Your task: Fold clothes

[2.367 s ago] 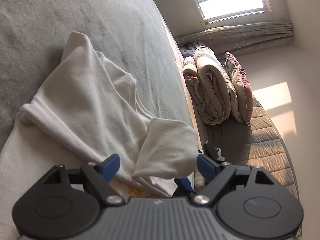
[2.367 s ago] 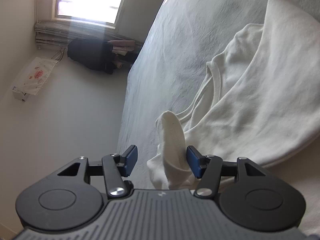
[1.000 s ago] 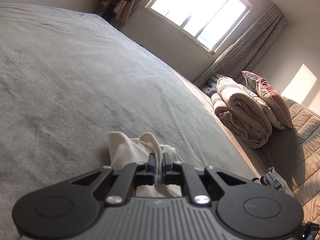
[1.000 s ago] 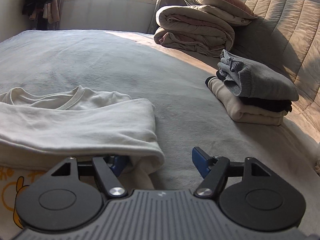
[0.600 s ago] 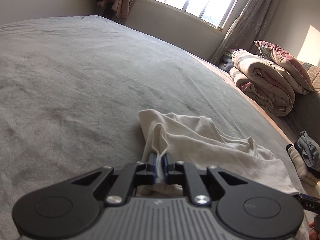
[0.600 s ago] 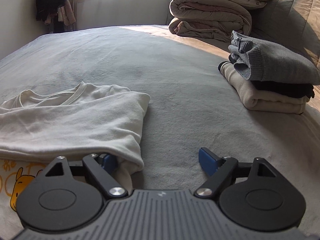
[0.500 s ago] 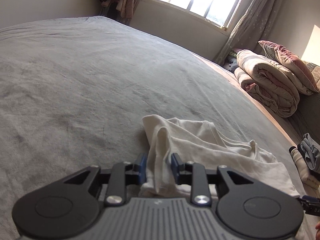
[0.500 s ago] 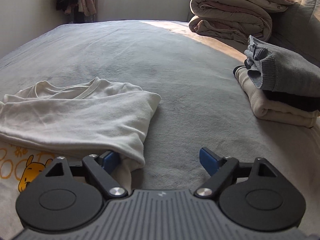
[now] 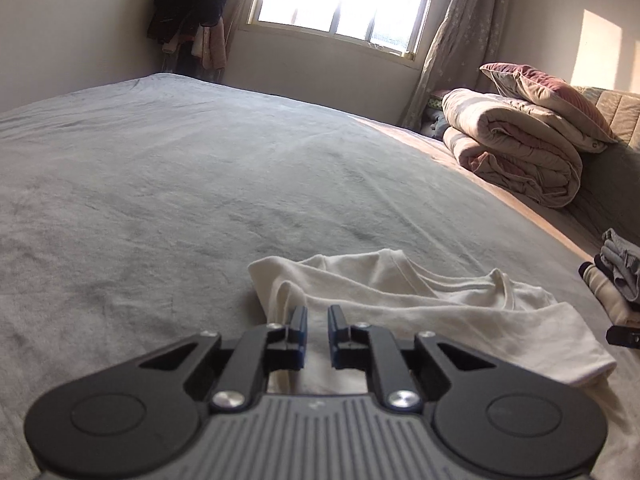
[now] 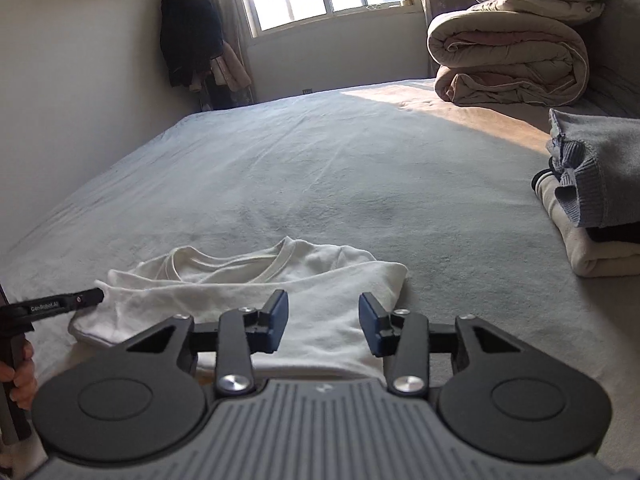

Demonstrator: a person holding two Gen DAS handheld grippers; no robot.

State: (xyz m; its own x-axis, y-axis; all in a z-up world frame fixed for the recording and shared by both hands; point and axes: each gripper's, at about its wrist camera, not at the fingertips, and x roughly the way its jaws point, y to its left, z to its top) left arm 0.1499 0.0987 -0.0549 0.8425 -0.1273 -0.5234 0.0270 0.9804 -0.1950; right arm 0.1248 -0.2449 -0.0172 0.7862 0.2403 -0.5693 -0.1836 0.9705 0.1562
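The white shirt (image 10: 256, 300) lies crosswise on the bed (image 10: 360, 168) just ahead of both closing, empty grippers, left gripper (image 9: 317, 330) over its sleeve end, right gripper (image 10: 322, 322) nearer the hem

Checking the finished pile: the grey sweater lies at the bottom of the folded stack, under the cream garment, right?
No. In the right wrist view the grey sweater lies on top of the folded stack, with the cream garment at the bottom.
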